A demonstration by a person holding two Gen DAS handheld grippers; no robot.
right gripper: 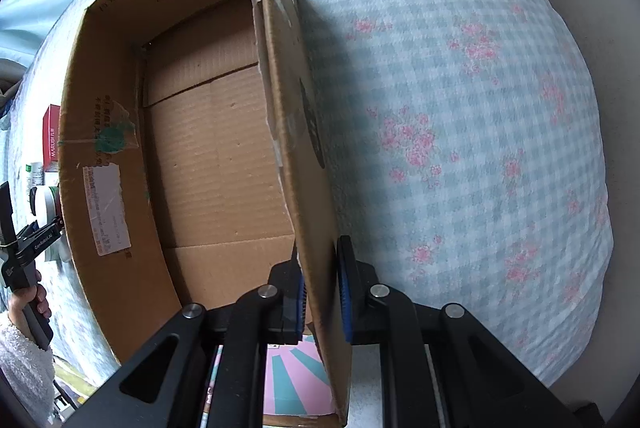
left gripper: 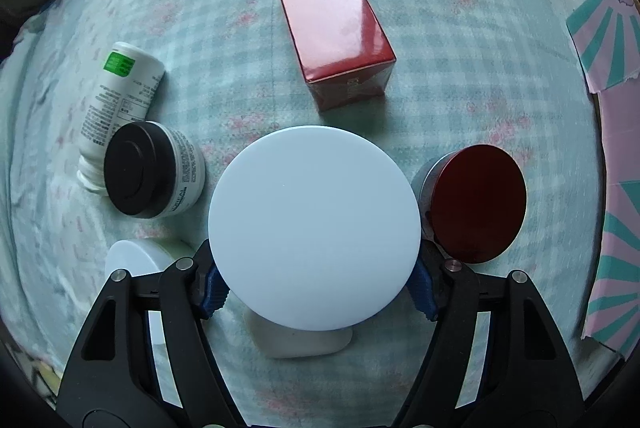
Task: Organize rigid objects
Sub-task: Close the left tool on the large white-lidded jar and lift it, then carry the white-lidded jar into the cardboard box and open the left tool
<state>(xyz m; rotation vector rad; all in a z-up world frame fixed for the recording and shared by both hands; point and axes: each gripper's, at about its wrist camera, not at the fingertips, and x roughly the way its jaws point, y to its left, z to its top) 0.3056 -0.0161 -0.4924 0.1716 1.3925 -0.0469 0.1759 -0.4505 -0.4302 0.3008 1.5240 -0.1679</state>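
While our right gripper (right gripper: 322,292) pinches the box wall (right gripper: 296,132), steady it.
We squeeze left gripper (left gripper: 316,288) square on the white lid (left gripper: 314,228), lifting straight.

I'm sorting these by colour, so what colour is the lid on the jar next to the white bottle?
Black lid, clearest in the left wrist view.

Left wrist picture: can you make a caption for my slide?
Left gripper closes around a white-lidded jar on the checked cloth.

Both wrist views look steeply down, close, sharing the red box (left gripper: 332,24) and bedspread (right gripper: 460,108).
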